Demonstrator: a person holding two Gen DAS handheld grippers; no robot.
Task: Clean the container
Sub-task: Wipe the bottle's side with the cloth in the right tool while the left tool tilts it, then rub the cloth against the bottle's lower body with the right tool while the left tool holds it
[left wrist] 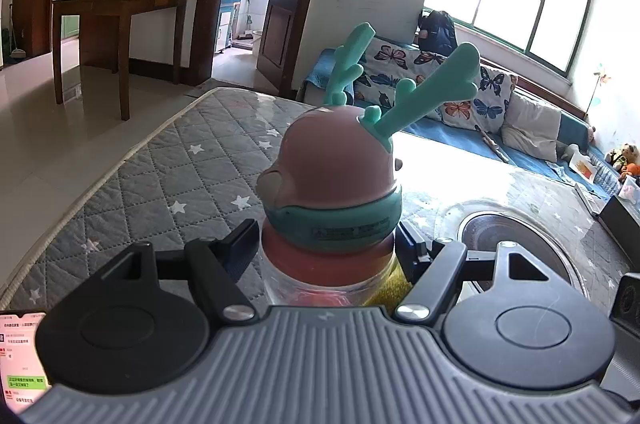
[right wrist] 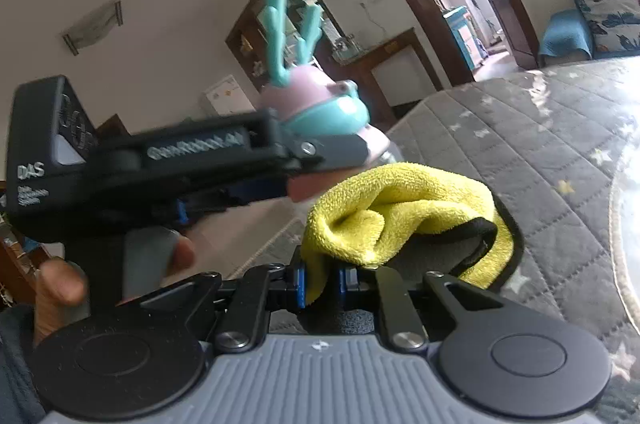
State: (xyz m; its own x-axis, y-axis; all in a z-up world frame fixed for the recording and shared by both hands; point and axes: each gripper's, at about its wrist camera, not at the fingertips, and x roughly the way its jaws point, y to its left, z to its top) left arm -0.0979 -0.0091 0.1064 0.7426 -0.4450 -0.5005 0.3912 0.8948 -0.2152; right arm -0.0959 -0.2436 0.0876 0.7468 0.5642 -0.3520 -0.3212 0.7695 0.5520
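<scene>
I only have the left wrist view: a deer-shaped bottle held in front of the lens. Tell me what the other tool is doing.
Observer: The right tool is shut on a yellow cloth, pinched at one folded edge.
Operator: Report whether the cloth is on the bottle.
Observer: From the right wrist view I cannot tell; the cloth bunches just below and right of the bottle, whose clear body is mostly hidden behind the left tool.
Operator: Describe who holds the left tool.
Observer: A person's hand grips its handle from below, fingers wrapped around it, at the lower left of the right wrist view.
</scene>
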